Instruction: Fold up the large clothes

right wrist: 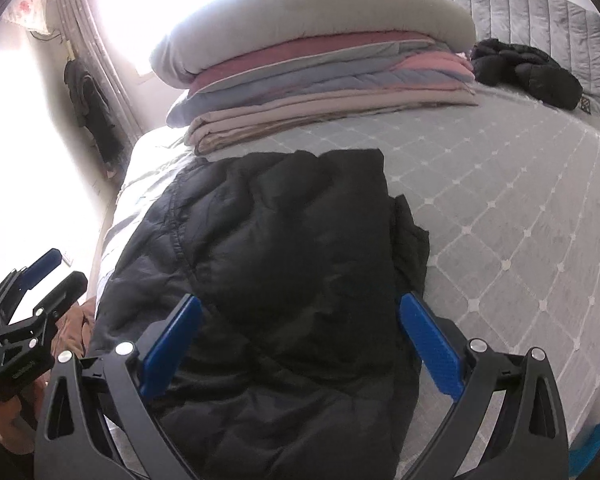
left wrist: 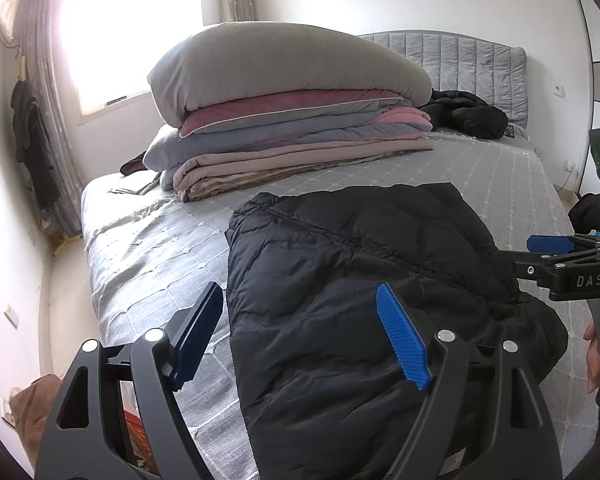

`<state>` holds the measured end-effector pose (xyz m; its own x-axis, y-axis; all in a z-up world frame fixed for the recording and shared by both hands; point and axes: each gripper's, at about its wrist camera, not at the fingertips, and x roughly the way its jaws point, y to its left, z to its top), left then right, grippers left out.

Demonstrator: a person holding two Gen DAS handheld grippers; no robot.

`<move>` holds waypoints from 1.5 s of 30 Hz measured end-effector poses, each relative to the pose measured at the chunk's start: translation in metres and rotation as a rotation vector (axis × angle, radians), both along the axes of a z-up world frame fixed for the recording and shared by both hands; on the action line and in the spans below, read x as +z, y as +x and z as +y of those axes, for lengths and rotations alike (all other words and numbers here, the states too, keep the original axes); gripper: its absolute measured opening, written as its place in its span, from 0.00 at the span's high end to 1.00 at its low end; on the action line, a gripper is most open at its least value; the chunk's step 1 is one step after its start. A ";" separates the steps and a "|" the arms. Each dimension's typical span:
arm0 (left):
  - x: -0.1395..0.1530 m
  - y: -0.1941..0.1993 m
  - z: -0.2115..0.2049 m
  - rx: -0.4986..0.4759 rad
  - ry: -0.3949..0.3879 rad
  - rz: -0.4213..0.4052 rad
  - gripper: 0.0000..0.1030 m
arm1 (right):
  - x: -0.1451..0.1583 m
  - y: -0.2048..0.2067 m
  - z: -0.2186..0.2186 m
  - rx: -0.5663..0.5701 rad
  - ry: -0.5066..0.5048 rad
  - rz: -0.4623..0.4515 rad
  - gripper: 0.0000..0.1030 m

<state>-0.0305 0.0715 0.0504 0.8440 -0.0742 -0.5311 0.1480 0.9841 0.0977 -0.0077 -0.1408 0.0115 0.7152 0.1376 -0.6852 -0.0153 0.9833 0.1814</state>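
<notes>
Left hand-held gripper [left wrist: 300, 336] gapes wide over the puffy black quilted jacket [left wrist: 340, 280]. Right hand-held gripper [right wrist: 300, 344] also hangs wide, empty, above the jacket on the grey diamond-stitched bed [right wrist: 500, 208].

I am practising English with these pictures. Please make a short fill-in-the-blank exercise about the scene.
1. The black puffer jacket lies on the ____.
2. Both the left hand-held gripper and the right hand-held gripper are ____.
3. On top of the stack of folded blankets rests a grey ____.

Missing words: bed; open; pillow
</notes>
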 end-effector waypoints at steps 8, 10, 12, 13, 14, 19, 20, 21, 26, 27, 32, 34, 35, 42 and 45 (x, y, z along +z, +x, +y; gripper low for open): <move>0.001 -0.002 0.000 0.001 0.003 -0.003 0.26 | -0.003 0.001 0.003 0.003 -0.019 0.006 0.07; 0.001 -0.001 0.000 0.000 0.005 0.000 0.26 | -0.004 0.003 -0.001 -0.001 -0.013 0.023 0.07; 0.001 0.002 0.003 -0.007 -0.005 0.020 0.26 | -0.007 0.009 -0.007 0.007 0.009 0.067 0.07; 0.001 0.004 0.007 0.003 -0.011 0.026 0.26 | -0.009 0.013 -0.010 0.011 0.024 0.093 0.07; 0.001 0.006 0.010 0.011 -0.015 0.029 0.26 | -0.012 0.017 -0.015 0.015 0.040 0.124 0.07; 0.000 0.013 0.021 0.052 -0.006 0.033 0.26 | -0.033 0.034 -0.038 0.026 0.119 0.262 0.07; -0.001 0.014 0.022 0.057 -0.008 0.034 0.26 | -0.037 0.035 -0.043 0.026 0.146 0.276 0.07; -0.001 0.015 0.024 0.060 -0.011 0.037 0.26 | -0.042 0.036 -0.049 0.021 0.192 0.291 0.07; -0.004 0.014 0.019 0.057 0.017 0.027 0.25 | -0.043 0.034 -0.055 0.003 0.220 0.286 0.07; -0.004 0.013 0.017 0.057 0.023 0.024 0.25 | -0.042 0.034 -0.055 0.005 0.215 0.281 0.07; -0.004 0.011 0.015 0.045 0.029 0.027 0.25 | -0.048 0.036 -0.053 0.015 0.225 0.305 0.07; -0.005 0.012 0.015 0.041 0.016 0.042 0.25 | -0.046 0.036 -0.054 0.021 0.242 0.298 0.07; -0.005 0.014 0.016 0.037 0.006 0.052 0.25 | -0.044 0.035 -0.054 0.020 0.237 0.284 0.07; -0.010 0.018 0.016 0.040 -0.012 0.082 0.25 | -0.002 0.009 -0.004 0.062 -0.047 0.039 0.07; -0.012 0.017 0.013 0.036 -0.002 0.086 0.25 | -0.003 0.004 0.014 0.084 -0.115 0.019 0.07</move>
